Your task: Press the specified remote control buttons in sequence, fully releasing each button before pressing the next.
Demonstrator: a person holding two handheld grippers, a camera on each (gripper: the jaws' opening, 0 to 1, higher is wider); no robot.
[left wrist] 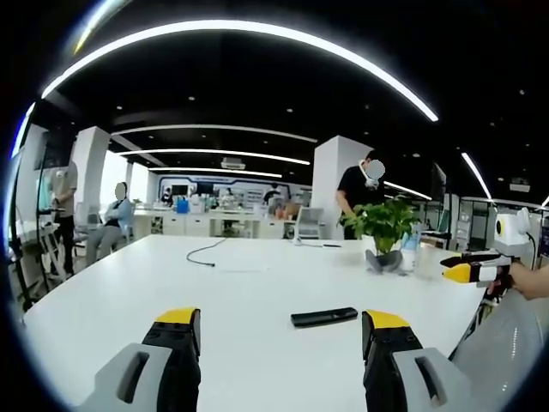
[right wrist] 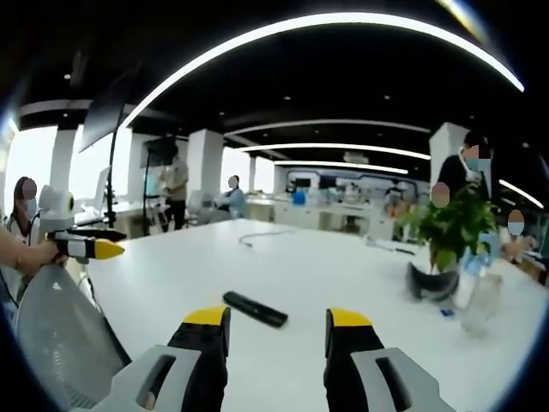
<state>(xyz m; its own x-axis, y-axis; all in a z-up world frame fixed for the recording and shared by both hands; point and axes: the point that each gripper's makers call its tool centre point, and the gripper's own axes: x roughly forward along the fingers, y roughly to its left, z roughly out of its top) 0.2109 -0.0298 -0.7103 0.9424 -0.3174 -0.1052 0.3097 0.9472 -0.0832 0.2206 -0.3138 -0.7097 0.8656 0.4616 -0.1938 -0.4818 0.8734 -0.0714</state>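
My left gripper [left wrist: 280,330] and right gripper [right wrist: 279,330] both stand wide open, holding nothing, above the near edge of the white surface [left wrist: 257,283]. The remote [left wrist: 323,317] lies flat near that edge. A potted plant [left wrist: 386,232] stands toward the far corner. Open-plan office; ceiling light strips overhead.

Our two handheld grippers, grey with yellow tips

On the left gripper [left wrist: 280,330] and the right gripper [right wrist: 277,330] we see pale grey bodies with oval slots, black jaws and yellow caps on top; from the side, each jaw ends in a yellow point.
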